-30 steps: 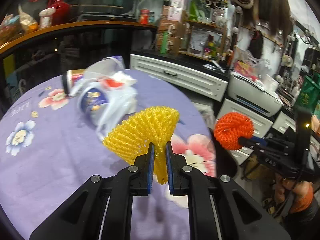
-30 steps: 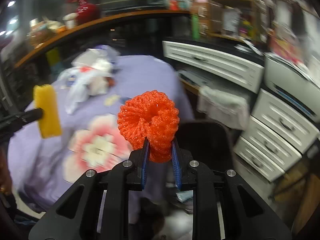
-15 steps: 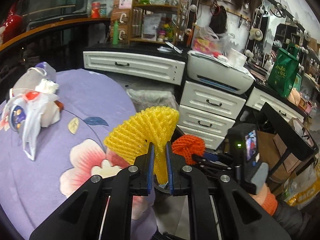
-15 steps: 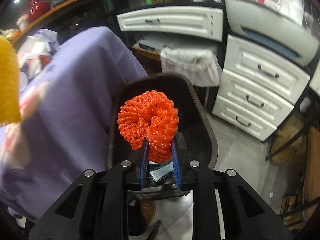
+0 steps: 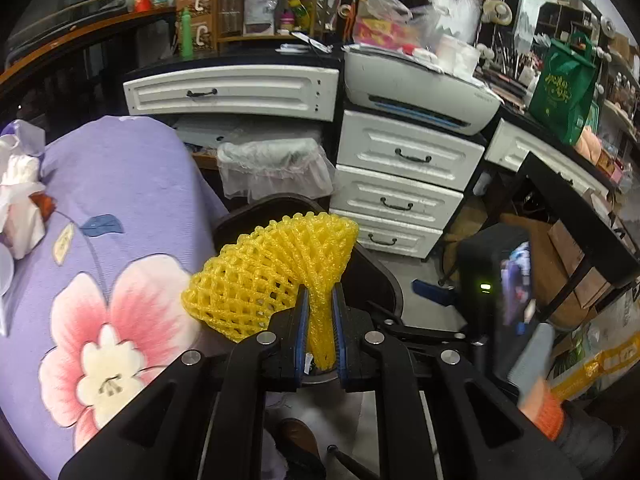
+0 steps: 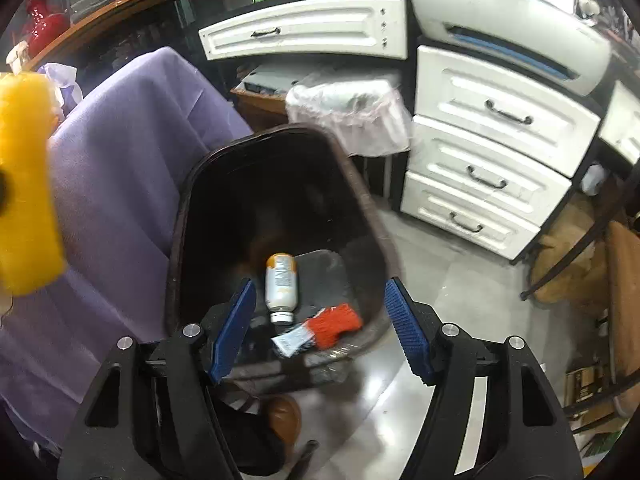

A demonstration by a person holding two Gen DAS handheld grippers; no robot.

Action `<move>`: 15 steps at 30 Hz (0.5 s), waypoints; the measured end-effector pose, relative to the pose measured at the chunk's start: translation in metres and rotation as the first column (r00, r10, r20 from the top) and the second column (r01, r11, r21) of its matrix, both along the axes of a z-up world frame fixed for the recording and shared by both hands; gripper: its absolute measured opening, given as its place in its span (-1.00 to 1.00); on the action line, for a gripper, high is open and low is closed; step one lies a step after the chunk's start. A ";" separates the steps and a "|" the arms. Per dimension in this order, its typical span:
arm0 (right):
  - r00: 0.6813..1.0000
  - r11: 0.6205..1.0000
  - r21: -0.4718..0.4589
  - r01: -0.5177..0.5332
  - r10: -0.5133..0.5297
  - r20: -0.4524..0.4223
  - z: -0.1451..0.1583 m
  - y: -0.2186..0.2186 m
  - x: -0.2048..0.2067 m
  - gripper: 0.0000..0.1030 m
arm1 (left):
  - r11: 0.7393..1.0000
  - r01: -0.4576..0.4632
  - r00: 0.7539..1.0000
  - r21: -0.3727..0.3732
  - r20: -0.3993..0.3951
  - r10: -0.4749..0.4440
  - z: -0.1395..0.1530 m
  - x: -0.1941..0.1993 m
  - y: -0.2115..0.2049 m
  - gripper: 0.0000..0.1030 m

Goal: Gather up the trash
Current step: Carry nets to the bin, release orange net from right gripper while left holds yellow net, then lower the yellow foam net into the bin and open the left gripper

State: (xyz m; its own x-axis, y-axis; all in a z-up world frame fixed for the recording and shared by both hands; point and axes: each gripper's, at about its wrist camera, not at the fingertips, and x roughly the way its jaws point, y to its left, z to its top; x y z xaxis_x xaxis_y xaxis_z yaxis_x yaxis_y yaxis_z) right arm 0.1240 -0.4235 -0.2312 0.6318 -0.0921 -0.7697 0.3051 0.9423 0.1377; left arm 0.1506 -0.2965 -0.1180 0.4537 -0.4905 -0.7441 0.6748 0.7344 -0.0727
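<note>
the left gripper (image 5: 318, 322) pinches the yellow foam net (image 5: 272, 272), light and springy so best held at its gathered end, while the right gripper (image 6: 320, 328) jaws are opening, empty, above the dark bin (image 6: 180, 216)

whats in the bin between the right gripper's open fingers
In the right wrist view, the right gripper, jaws opening, frames a white bottle and the orange foam net in the dark bin.

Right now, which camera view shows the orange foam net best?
The right wrist view. There the orange foam net lies in plain sight at the bottom of the dark bin, beside a white bottle, and the open fingers frame it. The left wrist view does not show it; the yellow foam net covers the bin there.
</note>
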 end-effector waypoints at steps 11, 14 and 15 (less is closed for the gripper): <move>0.997 0.997 -0.019 0.073 -0.073 -0.018 0.003 -0.023 -0.040 0.31 | 0.995 0.031 0.997 0.098 -0.075 -0.024 -0.049 0.017 -0.043 -0.77; 0.995 0.996 -0.007 0.093 -0.093 -0.022 0.000 -0.031 -0.048 0.31 | 0.993 0.028 0.995 0.113 -0.095 -0.018 -0.058 0.022 -0.050 -0.77; 0.995 0.995 -0.005 0.100 -0.101 -0.026 -0.001 -0.033 -0.051 0.31 | 0.992 0.028 0.995 0.121 -0.097 -0.017 -0.061 0.024 -0.052 -0.77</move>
